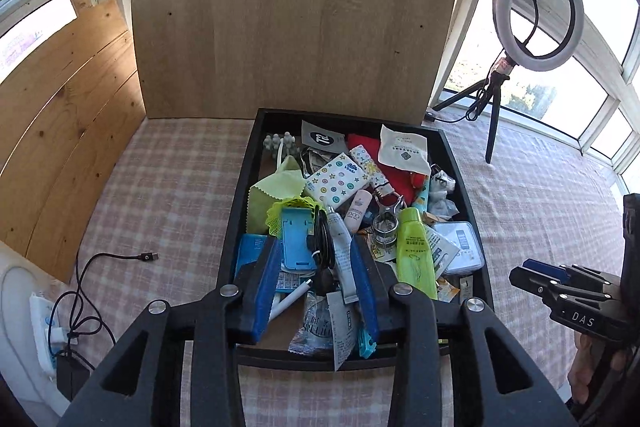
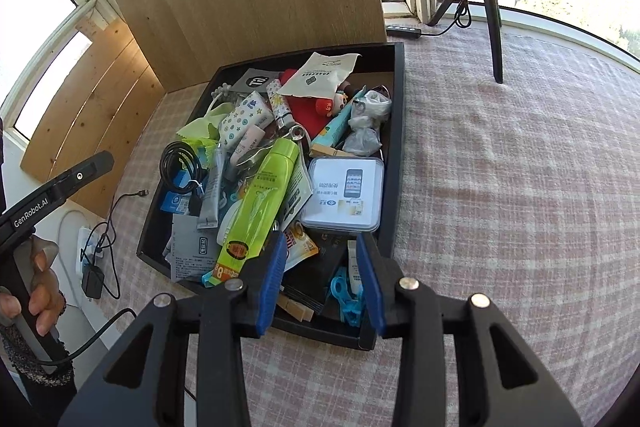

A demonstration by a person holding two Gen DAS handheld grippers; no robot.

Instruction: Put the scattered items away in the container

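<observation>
A black tray [image 1: 240, 195] [image 2: 397, 131] on the checked cloth is heaped with several small items: a lime-green tube [image 1: 416, 251] [image 2: 264, 187], a coiled black cable [image 1: 322, 243] [image 2: 180, 163], a clear box with a phone card [image 1: 460, 247] [image 2: 344, 195], a star-patterned tissue pack [image 1: 338, 181] [image 2: 240, 119], a white sachet [image 1: 404, 149] [image 2: 320, 75]. My left gripper [image 1: 316, 259] is open and empty above the tray's near end. My right gripper [image 2: 322, 259] is open and empty above the tray's near right corner; it also shows in the left wrist view [image 1: 536, 269].
A tall wooden board [image 1: 296, 11] stands behind the tray, a pine panel [image 1: 64, 115] at the left. A ring light on a tripod [image 1: 536, 15] stands at the back right. A power strip with charger and black cable [image 1: 68, 307] lies at the left edge.
</observation>
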